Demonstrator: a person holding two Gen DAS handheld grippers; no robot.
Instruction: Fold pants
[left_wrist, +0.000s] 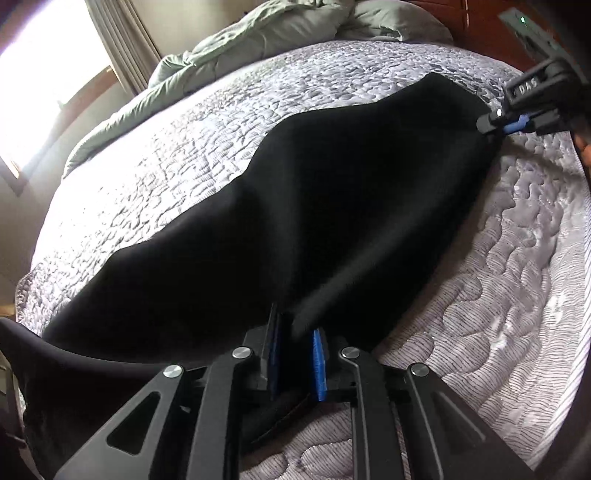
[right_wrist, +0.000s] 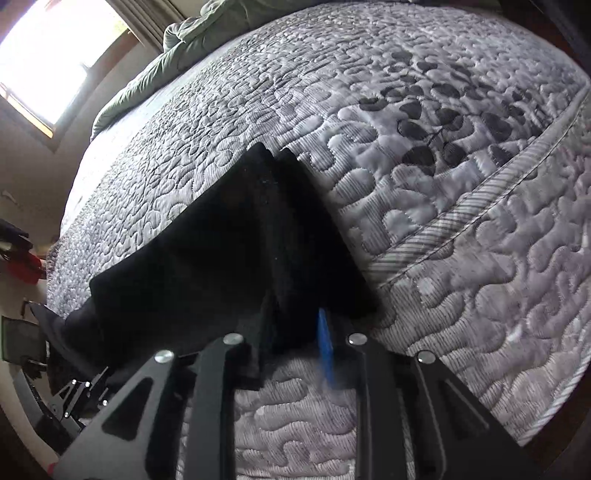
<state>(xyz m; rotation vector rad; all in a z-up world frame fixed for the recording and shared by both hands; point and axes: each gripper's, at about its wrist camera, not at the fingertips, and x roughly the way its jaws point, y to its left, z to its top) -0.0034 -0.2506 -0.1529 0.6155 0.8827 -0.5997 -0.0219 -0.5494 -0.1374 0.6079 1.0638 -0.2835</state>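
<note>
Stretching black pants (left_wrist: 295, 221) flat along the near edge of a quilted bed (left_wrist: 184, 147), the left gripper (left_wrist: 297, 354) pinches one end nearly shut while the right gripper (right_wrist: 295, 343), part open, grips the other; next probably comes a lengthwise fold.

Black pants (left_wrist: 295, 206) across quilted bed (left_wrist: 498, 277); left hand-held gripper (left_wrist: 297, 354) pinching edge.

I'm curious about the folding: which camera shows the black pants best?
The left wrist view: the black pants stretch nearly full length across the quilt. The right wrist view shows only one end, close to the camera.
</note>
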